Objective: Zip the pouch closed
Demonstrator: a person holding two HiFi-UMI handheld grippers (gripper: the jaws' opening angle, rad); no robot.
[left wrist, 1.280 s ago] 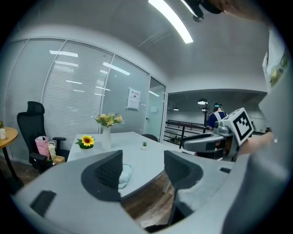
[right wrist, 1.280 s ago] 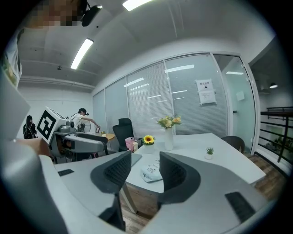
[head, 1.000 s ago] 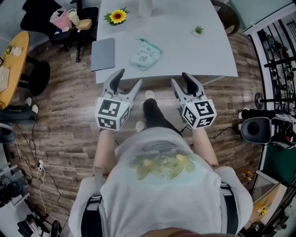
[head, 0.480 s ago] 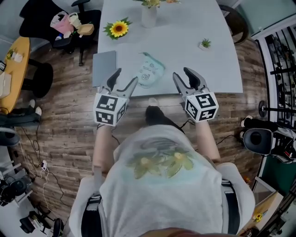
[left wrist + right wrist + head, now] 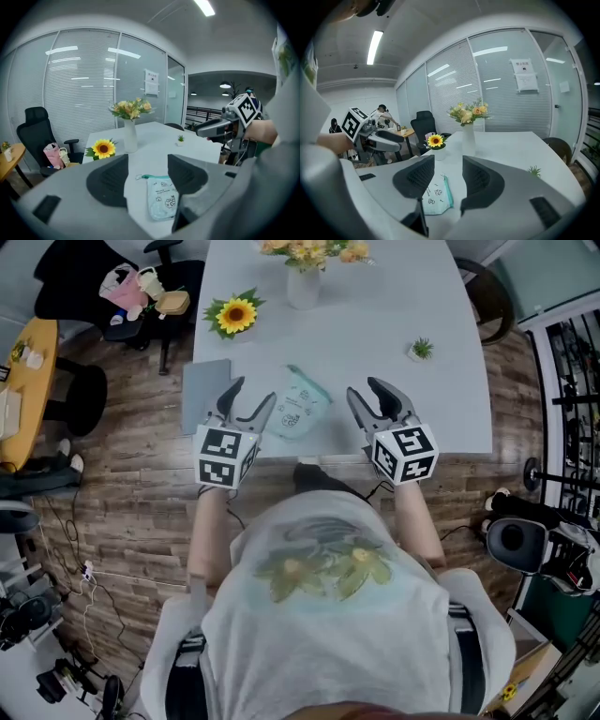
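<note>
One white vase of yellow flowers beyond the pouch

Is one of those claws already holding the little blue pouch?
No, the pouch lies flat on the table, and the left gripper and right gripper are both open and apart from it.

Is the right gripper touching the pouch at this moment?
Apart. The head view shows a strip of bare table between the pouch and the right gripper, whose jaws stand open and empty.
</note>
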